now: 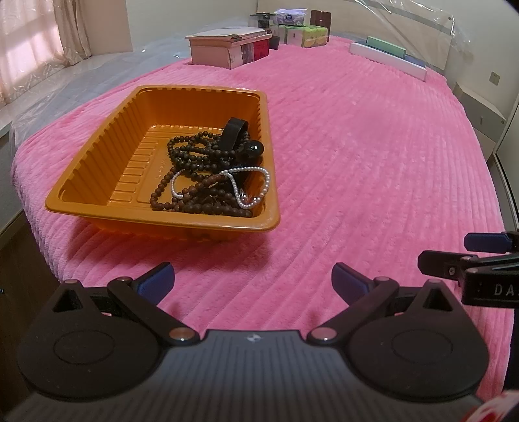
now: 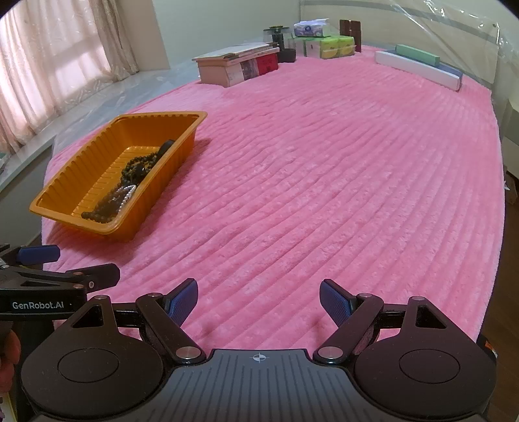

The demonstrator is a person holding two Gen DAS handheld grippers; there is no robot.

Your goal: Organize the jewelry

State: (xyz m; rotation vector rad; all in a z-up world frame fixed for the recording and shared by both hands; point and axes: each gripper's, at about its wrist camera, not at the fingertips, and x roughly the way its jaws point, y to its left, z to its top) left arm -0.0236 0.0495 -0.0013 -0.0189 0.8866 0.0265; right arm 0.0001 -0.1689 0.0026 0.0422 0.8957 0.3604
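An orange plastic tray [image 1: 97, 168] sits on the pink blanket at the left; it also shows in the right wrist view [image 2: 65, 181]. In it lie dark brown bead strings [image 1: 194, 155], a white pearl necklace [image 1: 249, 188], a black band [image 1: 232, 133] and a large black bead [image 1: 254, 149]. My left gripper [image 1: 253, 282] is open and empty, low over the blanket just in front of the tray. My right gripper [image 2: 258, 300] is open and empty, to the right of the tray. Each gripper shows at the edge of the other's view.
The pink ribbed blanket [image 1: 373, 162] covers the bed. At the far end stand a stack of books and boxes [image 1: 227, 48], tissue packs [image 1: 301, 29] and a long white box [image 1: 389, 60]. Curtains and a window sill are at the left.
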